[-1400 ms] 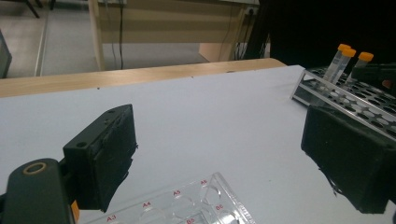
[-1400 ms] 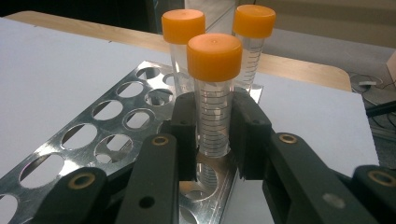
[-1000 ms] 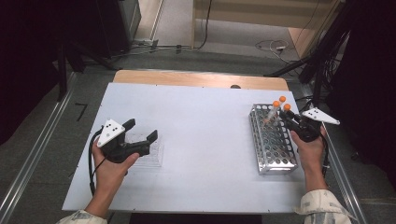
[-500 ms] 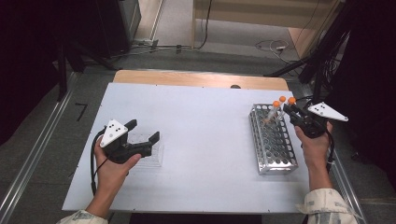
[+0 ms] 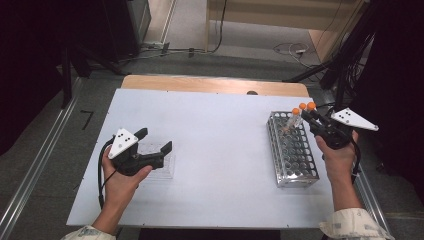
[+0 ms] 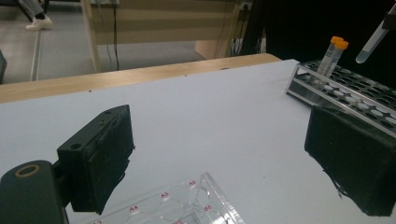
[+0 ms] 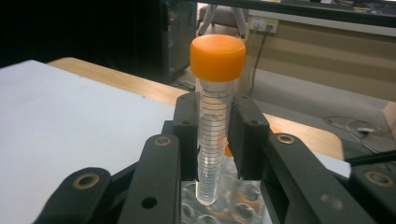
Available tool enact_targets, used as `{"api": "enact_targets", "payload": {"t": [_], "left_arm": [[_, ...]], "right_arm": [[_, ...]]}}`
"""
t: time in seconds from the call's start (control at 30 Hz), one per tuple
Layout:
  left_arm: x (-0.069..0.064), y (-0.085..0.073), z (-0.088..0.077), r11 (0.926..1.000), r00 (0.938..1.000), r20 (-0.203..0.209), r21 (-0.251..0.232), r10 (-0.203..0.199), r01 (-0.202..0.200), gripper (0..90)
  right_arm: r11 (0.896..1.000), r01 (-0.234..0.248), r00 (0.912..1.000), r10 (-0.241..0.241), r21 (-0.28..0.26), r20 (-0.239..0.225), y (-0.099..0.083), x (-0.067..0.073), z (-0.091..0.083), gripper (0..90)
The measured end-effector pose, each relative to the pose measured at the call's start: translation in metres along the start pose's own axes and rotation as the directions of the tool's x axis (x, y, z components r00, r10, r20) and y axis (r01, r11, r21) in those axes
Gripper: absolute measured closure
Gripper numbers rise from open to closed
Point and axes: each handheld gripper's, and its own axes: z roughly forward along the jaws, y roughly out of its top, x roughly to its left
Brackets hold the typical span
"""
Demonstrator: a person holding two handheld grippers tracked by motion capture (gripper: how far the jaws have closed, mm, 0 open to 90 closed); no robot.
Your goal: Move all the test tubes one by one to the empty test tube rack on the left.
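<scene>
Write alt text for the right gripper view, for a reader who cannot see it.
The black right tongs are shut on a clear graduated plastic tube with an orange screw cap, held upright with its tip just above the holes of a metal tube rack. To the left lies the white table top; a wooden strip and grey floor sit behind.

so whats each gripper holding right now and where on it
The right gripper is shut on an orange-capped tube, clamped on its clear graduated body below the cap. The left gripper holds nothing; its jaws stand open over a clear well plate.
</scene>
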Motion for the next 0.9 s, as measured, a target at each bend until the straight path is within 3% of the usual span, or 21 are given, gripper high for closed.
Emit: {"api": "enact_targets", "payload": {"t": [0.23, 0.43, 0.9], "left_arm": [[-0.004, 0.002, -0.001, 1.0000, 0.9998, 0.016, -0.001, 0.008, -0.008, 9.0], [-0.010, 0.004, -0.001, 0.9998, 0.9995, 0.029, -0.012, 0.014, -0.014, 9.0], [-0.025, 0.006, 0.002, 0.9994, 0.9970, 0.069, -0.007, 0.034, -0.034, 9.1]], "right_arm": [[1.000, -0.002, 0.9970, 0.003, 0.007, -0.077, 0.005, 0.026, -0.001, 72.0], [1.000, 0.017, 0.9879, -0.014, 0.015, -0.154, 0.009, 0.053, 0.004, 72.0], [0.996, 0.065, 0.9465, -0.044, 0.055, -0.320, 0.012, 0.119, 0.031, 72.0]]}}
